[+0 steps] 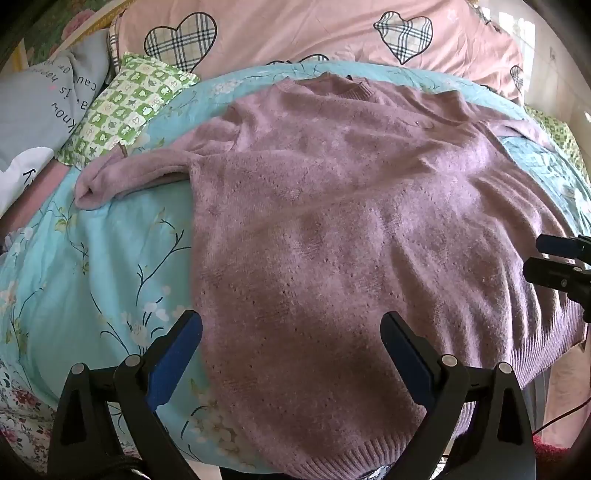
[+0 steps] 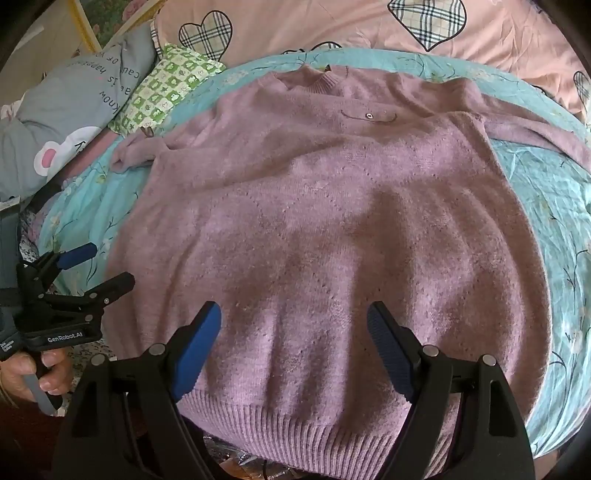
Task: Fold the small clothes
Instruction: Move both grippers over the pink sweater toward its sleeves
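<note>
A mauve knit sweater [image 1: 332,206] lies spread flat, front up, on the turquoise floral sheet [image 1: 92,258], with its collar [image 2: 327,79] far from me and its ribbed hem [image 2: 295,417] at the near bed edge. One sleeve [image 1: 129,173] reaches out to the left, and the other sleeve [image 2: 535,125] trails off to the right. My left gripper [image 1: 291,332] hovers open over the sweater's lower left part, nothing between its blue pads. My right gripper [image 2: 295,314] stands open above the hem's middle, also holding nothing. Each gripper shows at the edge of the other's view, the left gripper [image 2: 112,263] and the right gripper [image 1: 532,254].
A pink quilt with plaid hearts [image 1: 295,33] lies beyond the collar. A green checkered pillow [image 1: 125,107] and a grey printed pillow [image 1: 44,103] sit at the far left. A hand [image 2: 37,369] grips the left tool's handle. The bed edge drops off just below the hem.
</note>
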